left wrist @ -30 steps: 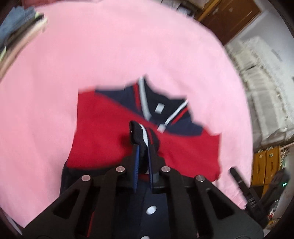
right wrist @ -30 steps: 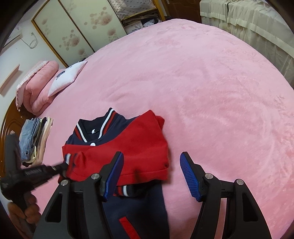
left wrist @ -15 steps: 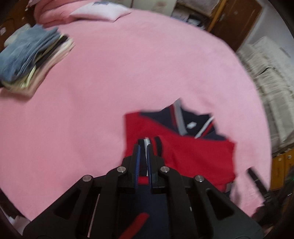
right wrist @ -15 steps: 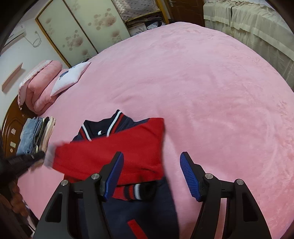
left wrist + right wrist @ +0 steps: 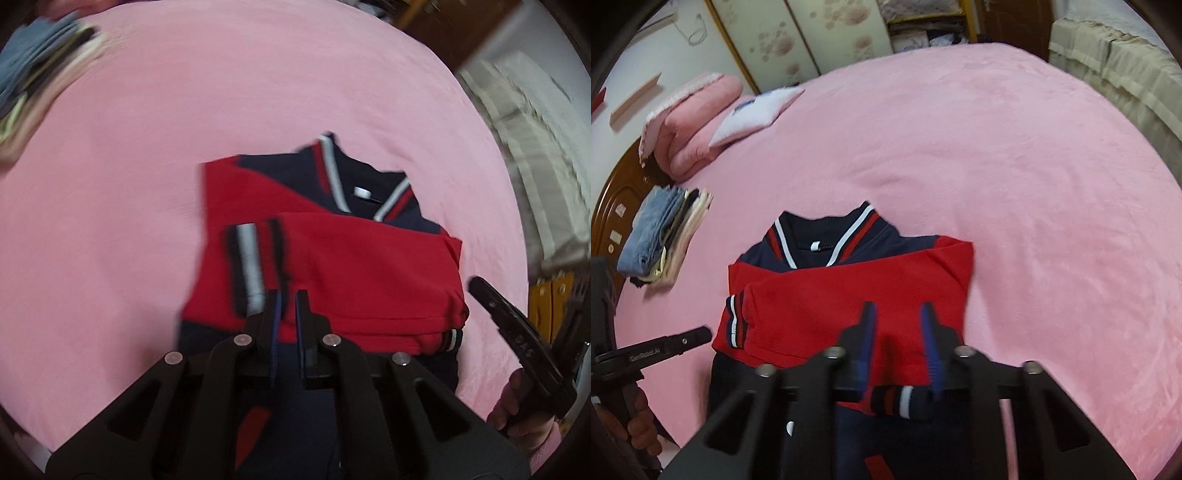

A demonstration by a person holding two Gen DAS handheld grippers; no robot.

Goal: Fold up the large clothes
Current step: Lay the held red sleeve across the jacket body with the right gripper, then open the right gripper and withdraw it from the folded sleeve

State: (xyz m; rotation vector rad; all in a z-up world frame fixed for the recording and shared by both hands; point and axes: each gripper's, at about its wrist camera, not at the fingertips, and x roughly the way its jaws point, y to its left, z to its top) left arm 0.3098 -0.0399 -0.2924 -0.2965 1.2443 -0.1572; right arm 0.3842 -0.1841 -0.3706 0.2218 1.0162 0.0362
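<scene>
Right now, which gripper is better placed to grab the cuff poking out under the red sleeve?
The right gripper. Its fingers stand open right over that cuff, while the left gripper sits at the jacket's far edge.

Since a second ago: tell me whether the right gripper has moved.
Yes. The right gripper has come in closer to the jacket, which now looks larger in the right wrist view, and its jaws have narrowed.

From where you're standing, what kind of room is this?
Most likely a bedroom. A jacket lies on a wide bed under a pink blanket, with a white pillow, a folded pink quilt and a wooden headboard at its far end.
</scene>
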